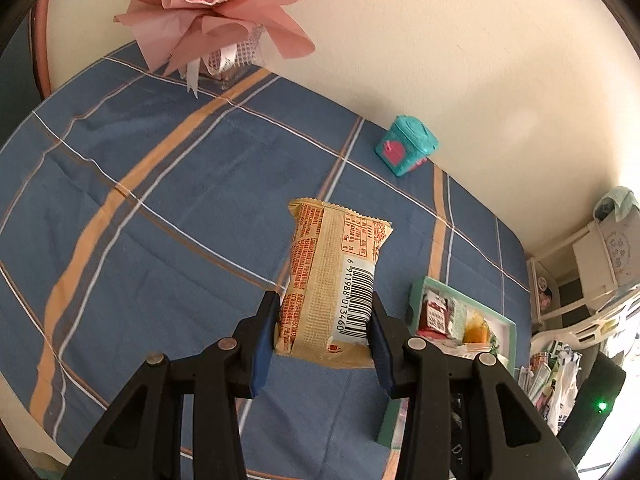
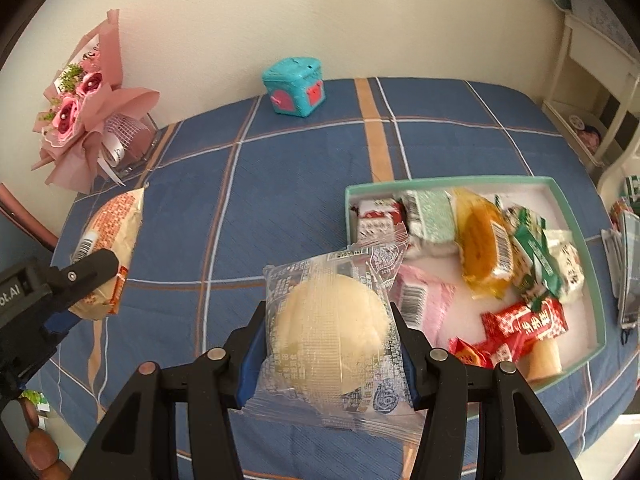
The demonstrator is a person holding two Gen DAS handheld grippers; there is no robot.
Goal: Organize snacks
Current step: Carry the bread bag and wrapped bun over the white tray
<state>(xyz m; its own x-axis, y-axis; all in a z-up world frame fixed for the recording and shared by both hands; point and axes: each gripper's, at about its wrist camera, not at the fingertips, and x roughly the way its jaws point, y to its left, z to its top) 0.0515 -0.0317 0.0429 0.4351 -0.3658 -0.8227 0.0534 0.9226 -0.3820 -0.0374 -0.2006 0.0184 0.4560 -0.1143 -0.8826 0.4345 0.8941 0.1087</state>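
Note:
My left gripper [image 1: 324, 320] is shut on a tan snack packet [image 1: 336, 264] with red print and a barcode, held above the blue checked tablecloth. That packet [image 2: 110, 240] and the left gripper also show at the left edge of the right wrist view. My right gripper [image 2: 330, 336] is shut on a clear-wrapped pale round bun [image 2: 332, 328], held just left of the teal-rimmed snack box [image 2: 592, 272]. The box holds several wrapped snacks: red, green, orange and pink packets. In the left wrist view the box [image 1: 508, 332] lies to the lower right of the tan packet.
A pink flower bouquet [image 2: 88, 120] in a clear holder stands at the table's far left by the wall. A small teal cube box [image 2: 296, 88] sits at the back edge. White shelving [image 2: 592, 80] and bags stand past the table's right side.

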